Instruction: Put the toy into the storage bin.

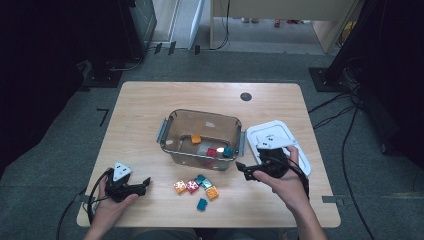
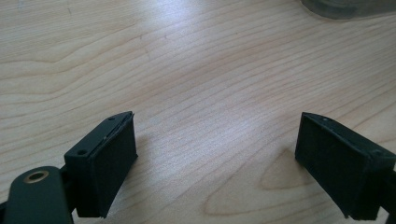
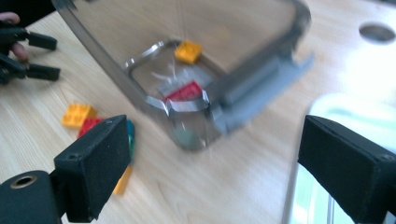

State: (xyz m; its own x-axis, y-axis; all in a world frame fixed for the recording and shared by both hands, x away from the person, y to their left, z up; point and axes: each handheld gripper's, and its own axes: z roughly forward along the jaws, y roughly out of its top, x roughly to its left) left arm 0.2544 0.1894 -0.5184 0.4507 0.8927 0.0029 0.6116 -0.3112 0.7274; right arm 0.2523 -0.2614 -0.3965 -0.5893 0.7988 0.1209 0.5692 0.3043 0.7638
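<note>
A clear grey bin (image 1: 174,125) stands mid-table with an orange brick (image 1: 196,139), a red brick (image 1: 212,152) and a teal brick (image 1: 227,151) inside. Several loose bricks (image 1: 196,186) lie in front of it. My left gripper (image 1: 145,185) rests open at the front left, its jaws (image 2: 215,135) wide apart over bare wood. My right gripper (image 1: 243,171) hangs open near the bin's front right corner (image 3: 187,109), holding nothing. The right gripper view (image 3: 212,135) is blurred and shows the orange brick (image 3: 188,51) and the red brick (image 3: 184,91) through the wall.
A white lid (image 1: 272,135) lies to the right of the bin, partly under my right hand. A dark round hole (image 1: 245,96) is in the tabletop at the back. Cables trail from both grippers. The loose orange brick (image 3: 77,114) lies near the right gripper's left jaw.
</note>
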